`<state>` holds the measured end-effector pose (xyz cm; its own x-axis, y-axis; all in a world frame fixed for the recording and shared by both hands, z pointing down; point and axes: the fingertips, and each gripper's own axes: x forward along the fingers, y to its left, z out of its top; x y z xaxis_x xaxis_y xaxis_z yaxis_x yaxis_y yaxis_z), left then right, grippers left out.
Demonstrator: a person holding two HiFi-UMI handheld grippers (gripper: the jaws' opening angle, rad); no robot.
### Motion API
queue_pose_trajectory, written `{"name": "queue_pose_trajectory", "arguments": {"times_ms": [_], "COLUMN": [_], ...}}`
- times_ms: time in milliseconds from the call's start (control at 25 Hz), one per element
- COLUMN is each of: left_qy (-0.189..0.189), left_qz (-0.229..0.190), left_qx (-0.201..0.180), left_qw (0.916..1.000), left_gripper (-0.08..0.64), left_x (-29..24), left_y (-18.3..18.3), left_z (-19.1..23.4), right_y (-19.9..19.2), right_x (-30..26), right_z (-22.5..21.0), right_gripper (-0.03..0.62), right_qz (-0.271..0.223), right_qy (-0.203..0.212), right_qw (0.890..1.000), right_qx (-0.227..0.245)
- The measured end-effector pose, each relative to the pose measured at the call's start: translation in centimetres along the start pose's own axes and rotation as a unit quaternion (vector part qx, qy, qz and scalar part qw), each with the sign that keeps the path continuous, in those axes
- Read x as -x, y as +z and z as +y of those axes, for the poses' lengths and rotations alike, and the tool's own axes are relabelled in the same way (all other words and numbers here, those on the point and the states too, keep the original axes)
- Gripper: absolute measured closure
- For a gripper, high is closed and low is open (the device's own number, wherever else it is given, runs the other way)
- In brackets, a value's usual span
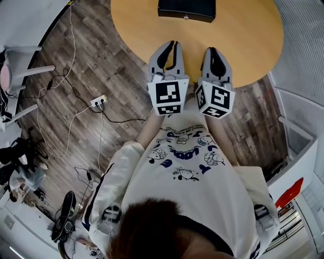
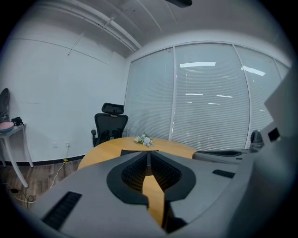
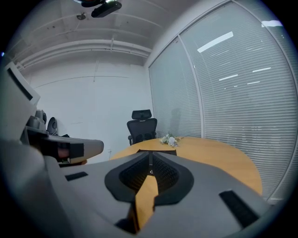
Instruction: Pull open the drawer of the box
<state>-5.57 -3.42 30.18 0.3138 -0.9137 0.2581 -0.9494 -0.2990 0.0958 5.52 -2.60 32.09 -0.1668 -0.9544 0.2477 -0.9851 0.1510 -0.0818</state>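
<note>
The left tool [image 1: 169,46] and right tool [image 1: 213,51] are hovering side by side above the table [image 1: 243,45], each with jaws pressing together on nothing. The box [image 1: 186,6] is sitting ahead of their tips, well apart, its drawer [image 1: 186,16] facing them.

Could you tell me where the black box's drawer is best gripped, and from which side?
Grip the small knob centred on the near face of the black box. It is the only projecting part visible and sticks out toward the near side, so come straight in from there, jaws opened astride it.
</note>
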Motion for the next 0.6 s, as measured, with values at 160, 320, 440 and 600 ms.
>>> {"name": "queue_pose_trajectory", "arguments": {"times_ms": [160,320,440,600], "left_qy": [-0.007,-0.01,-0.009,-0.004], "left_qz": [0.008,0.018,0.027,0.038], "left_qx": [0.002,0.007,0.012,0.013], "left_qw": [0.9999,0.9998,0.9995,0.9992], "left_gripper": [0.526,0.526,0.526,0.526], "left_x": [-1.2,-2.0,-2.8,-4.1], "left_y": [-0.3,-0.8,-1.2,-1.8], "left_z": [0.4,0.6,0.7,0.7], "right_y": [-0.2,-0.6,-0.9,-1.3], "right_x": [-1.1,-1.6,-2.4,-3.3], "right_z": [-0.2,-0.5,-0.7,-1.4], "right_gripper": [0.552,0.552,0.552,0.552], "right_qz": [0.005,0.016,0.023,0.034], "right_qy": [-0.005,-0.01,-0.009,-0.004], "right_qw": [1.0,1.0,1.0,0.999], "right_qx": [-0.003,-0.006,-0.005,-0.001]}}
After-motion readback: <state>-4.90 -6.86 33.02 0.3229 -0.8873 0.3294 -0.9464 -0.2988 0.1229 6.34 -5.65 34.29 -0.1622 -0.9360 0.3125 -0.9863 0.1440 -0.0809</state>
